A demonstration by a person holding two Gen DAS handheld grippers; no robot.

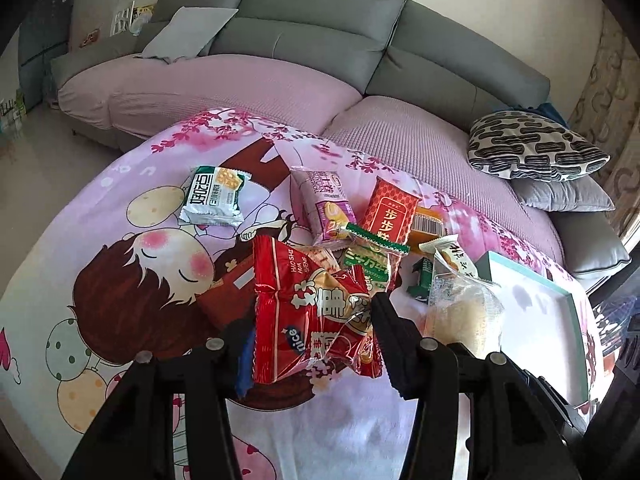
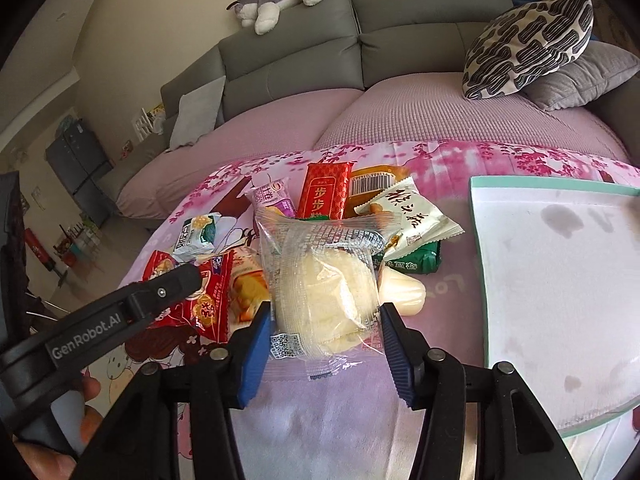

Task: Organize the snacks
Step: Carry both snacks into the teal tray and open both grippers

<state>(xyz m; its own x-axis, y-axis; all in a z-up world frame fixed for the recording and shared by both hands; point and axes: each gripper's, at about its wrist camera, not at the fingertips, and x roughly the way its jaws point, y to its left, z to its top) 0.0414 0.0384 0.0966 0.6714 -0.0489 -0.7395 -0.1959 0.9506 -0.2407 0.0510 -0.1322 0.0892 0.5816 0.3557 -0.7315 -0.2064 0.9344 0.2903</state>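
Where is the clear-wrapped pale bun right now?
In the right wrist view the clear-wrapped pale bun sits centre, clamped by the right gripper, left of the teal-rimmed tray.

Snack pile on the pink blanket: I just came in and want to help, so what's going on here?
A person is sorting snacks with a handheld gripper in each hand. The left gripper is shut on a red snack packet, and the right gripper is shut on a clear-wrapped pale bun. Other packets lie heaped on the cartoon blanket. The shallow white tray with a teal rim beside them holds no snacks yet.
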